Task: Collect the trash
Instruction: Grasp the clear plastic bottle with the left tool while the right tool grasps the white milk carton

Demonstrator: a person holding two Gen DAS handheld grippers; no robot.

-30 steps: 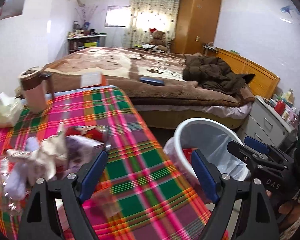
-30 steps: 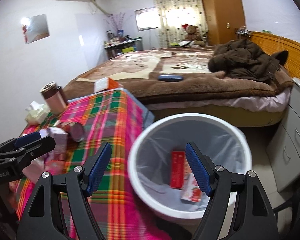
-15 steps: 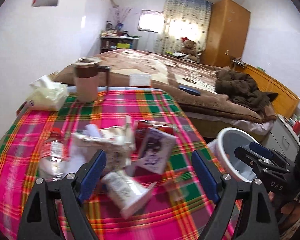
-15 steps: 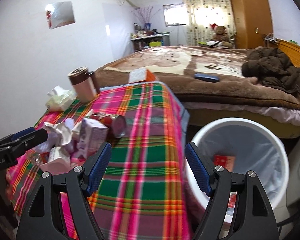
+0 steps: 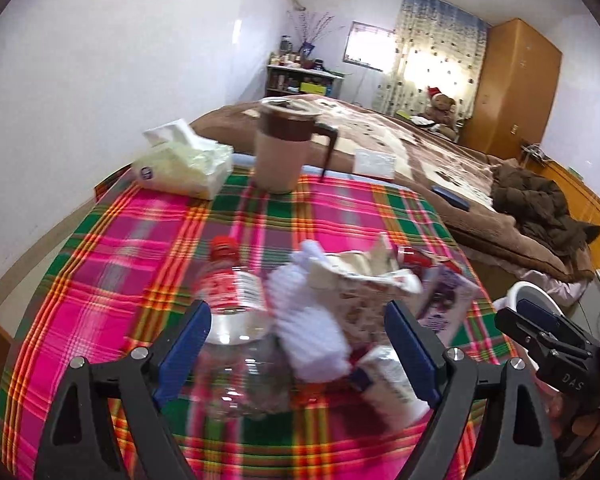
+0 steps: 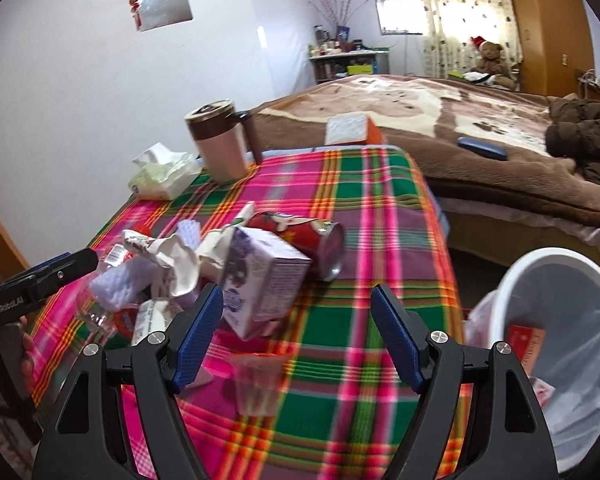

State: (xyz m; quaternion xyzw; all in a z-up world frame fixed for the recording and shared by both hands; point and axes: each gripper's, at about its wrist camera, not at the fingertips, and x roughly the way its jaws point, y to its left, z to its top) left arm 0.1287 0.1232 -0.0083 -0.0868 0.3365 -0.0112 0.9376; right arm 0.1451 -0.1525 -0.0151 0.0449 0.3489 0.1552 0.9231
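Observation:
A heap of trash lies on the plaid tablecloth (image 5: 140, 248): a clear bottle with a red cap (image 5: 232, 292), a white sponge (image 5: 308, 320), crumpled paper (image 5: 364, 280), a purple carton (image 6: 264, 276) and a red can (image 6: 312, 240). My left gripper (image 5: 298, 344) is open just short of the bottle and sponge, holding nothing. My right gripper (image 6: 296, 332) is open in front of the carton, above a clear plastic cup (image 6: 260, 380) lying on the cloth. The white lined bin (image 6: 540, 280) stands to the right of the table with a red box (image 6: 524, 344) inside.
A brown-lidded mug (image 5: 284, 148) and a tissue pack (image 5: 184, 164) stand at the table's far side. Behind is a bed (image 6: 420, 108) with an orange box (image 6: 352, 128), a dark phone (image 6: 482, 148) and a brown jacket (image 5: 536, 200). A wall runs along the left.
Both views have swung left, away from the bin and onto the trash heap on the table. Both grippers stay open and empty.

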